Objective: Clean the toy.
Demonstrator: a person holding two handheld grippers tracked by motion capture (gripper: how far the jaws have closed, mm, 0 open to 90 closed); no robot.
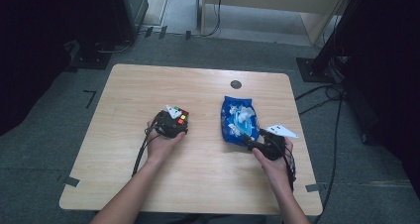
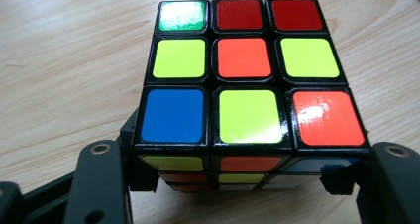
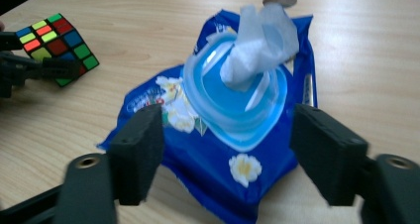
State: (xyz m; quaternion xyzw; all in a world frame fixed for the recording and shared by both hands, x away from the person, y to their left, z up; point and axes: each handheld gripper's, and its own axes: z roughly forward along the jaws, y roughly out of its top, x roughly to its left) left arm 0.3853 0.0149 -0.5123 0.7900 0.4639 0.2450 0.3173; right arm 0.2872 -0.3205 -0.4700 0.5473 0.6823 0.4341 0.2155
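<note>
One cube [image 2: 247, 80] — one wipes pack [image 3: 233, 130]

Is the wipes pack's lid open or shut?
Open: the wipes pack has a wipe sticking up through its lid opening.

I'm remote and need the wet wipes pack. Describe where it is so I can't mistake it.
On the wooden table, look to the right half, just ahead of the right claw. The wipes pack is the soft blue pouch with a pale tissue poking from its lid, unlike the cube on the left.
</note>
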